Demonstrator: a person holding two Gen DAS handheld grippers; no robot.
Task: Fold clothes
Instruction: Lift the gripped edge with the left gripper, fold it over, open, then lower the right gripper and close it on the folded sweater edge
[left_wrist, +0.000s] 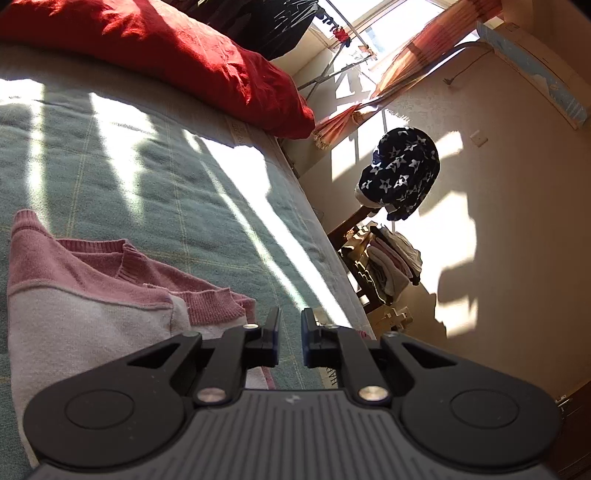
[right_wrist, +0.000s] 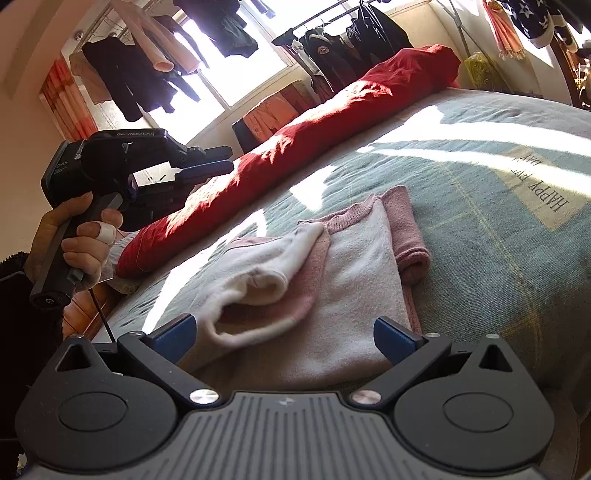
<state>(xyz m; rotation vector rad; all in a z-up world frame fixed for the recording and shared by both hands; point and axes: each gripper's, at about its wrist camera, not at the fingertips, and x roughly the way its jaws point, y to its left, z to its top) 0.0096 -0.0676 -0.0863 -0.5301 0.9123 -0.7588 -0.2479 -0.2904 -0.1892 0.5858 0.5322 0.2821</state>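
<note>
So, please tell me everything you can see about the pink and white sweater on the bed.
The sweater is a soft knit, mostly white on the body, with dusty pink ribbed collar, cuffs and sleeves. It lies folded into a rough rectangle on the green blanket, collar towards the red duvet. One white sleeve with a pink part lies folded across the top, its opening facing the camera. A pink sleeve is tucked along the far side. No gripper touches it.

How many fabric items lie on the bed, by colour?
Pink and white: 1, the folded sweater
Red: 1, the quilt
Total: 2, both on the green blanket
</note>
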